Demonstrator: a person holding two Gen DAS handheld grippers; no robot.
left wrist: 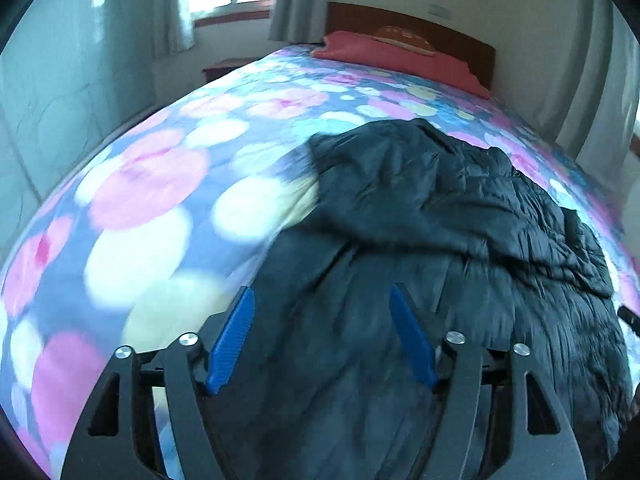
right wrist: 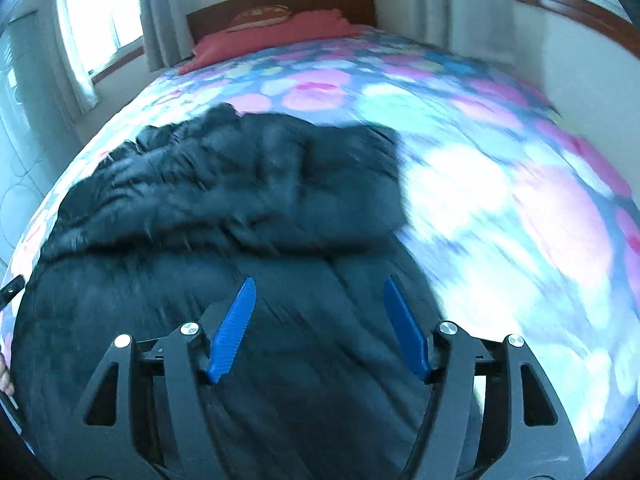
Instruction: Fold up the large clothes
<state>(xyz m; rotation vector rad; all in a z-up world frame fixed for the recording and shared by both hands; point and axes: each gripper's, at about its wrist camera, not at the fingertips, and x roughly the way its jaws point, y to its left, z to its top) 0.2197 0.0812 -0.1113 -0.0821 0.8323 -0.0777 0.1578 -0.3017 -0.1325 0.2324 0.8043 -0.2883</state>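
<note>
A: Logging position. The dark padded jacket (left wrist: 440,208) is lying on the bed (left wrist: 152,184), spread over the spotted cover, nearer the foot than the red pillow (left wrist: 384,54) at the headboard (left wrist: 440,28). Its far part is lying doubled back over the near part, with a soft ridge across the middle.

B: Confirming from the right wrist view: jacket (right wrist: 240,184) is filling the lower left, bare cover to its right. Claw states?

A: The left claw (left wrist: 322,336) is standing wide, blue pads apart, nothing between them; the fabric is only lying beneath. The right claw (right wrist: 318,328) is also standing wide and gripping nothing. Both are hanging over the near part of the garment.

B: Handling estimate?

A: Judging by the quilting and puffed look, it is probably light for its bulk, very soft, with no stiffness to hold a crease. The shell is looking smooth, so I am expecting it to slide between pads and spring back open after a fold.

B: Grasp sites?

A: I am suggesting a pinch through the full thickness at a hem edge or corner, one claw on each side, rather than on the top layer alone. Exact seams are too blurred to pick out.

B: Containers?

A: None are showing in either view; nothing is holding anything here. The bed is the only support.
</note>
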